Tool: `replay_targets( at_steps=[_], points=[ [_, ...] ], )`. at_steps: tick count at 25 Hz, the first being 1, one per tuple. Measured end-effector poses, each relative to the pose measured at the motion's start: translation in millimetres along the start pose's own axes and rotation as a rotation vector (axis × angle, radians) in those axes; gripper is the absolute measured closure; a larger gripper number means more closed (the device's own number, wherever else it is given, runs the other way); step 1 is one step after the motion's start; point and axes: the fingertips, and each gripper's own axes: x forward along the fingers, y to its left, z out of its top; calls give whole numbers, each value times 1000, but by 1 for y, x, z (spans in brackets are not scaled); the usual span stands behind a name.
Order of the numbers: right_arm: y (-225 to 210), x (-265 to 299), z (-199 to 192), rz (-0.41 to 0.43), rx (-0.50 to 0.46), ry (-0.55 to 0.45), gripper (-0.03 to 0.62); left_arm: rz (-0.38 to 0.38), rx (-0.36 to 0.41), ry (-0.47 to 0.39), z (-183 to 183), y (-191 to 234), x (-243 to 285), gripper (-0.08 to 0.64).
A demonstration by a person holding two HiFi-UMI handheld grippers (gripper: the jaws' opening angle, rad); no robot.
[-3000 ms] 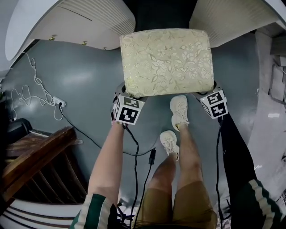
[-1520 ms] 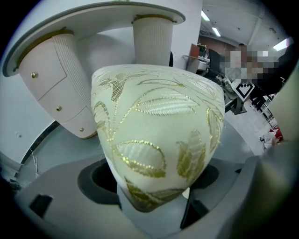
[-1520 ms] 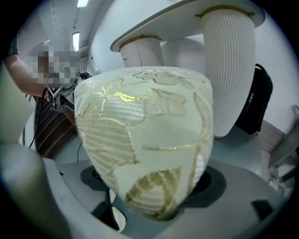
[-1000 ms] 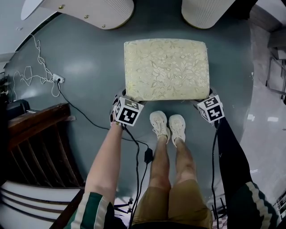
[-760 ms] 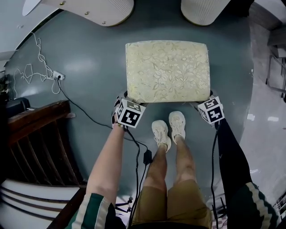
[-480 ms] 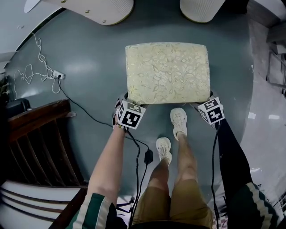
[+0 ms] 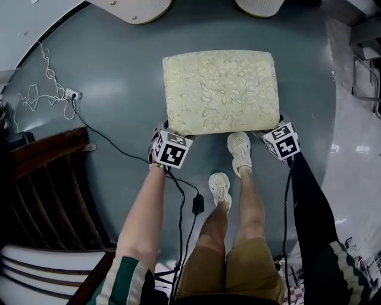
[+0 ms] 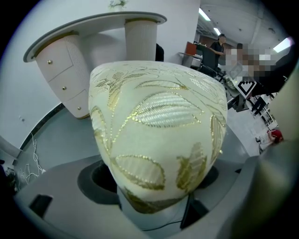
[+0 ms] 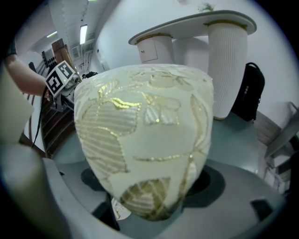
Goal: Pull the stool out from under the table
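The stool [image 7: 220, 89] has a cream cushion with gold floral stitching and stands on the grey floor, out from under the white table [image 7: 134, 7]. My left gripper [image 7: 166, 128] is shut on its near left corner, and my right gripper [image 7: 275, 124] is shut on its near right corner. The cushion corner [image 8: 159, 140] fills the left gripper view between the jaws. The other corner [image 9: 145, 140] fills the right gripper view the same way. The fingertips are hidden by the cushion.
The table's white pedestals [image 7: 259, 6] stand just beyond the stool. A dark wooden chair [image 7: 47, 179] is at the left, with a power strip [image 7: 72, 93] and loose cables [image 7: 44, 89] on the floor. The person's feet [image 7: 240, 152] stand right behind the stool. A black bag [image 9: 252, 93] leans by a pedestal.
Across the earlier frames the stool came out from under the table with both grippers on it. The table has slid toward the top edge. One foot has stepped back.
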Motion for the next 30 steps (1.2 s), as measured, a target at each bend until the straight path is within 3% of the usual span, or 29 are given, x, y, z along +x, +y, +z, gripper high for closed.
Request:
replay_targets(
  at_steps=[15, 30],
  points=[
    [6, -11, -2, 6, 43, 48, 153, -48, 18, 66, 2, -1, -6, 152],
    [3, -19, -3, 16, 24, 128, 153, -100, 7, 176, -8, -10, -3, 156]
  ],
)
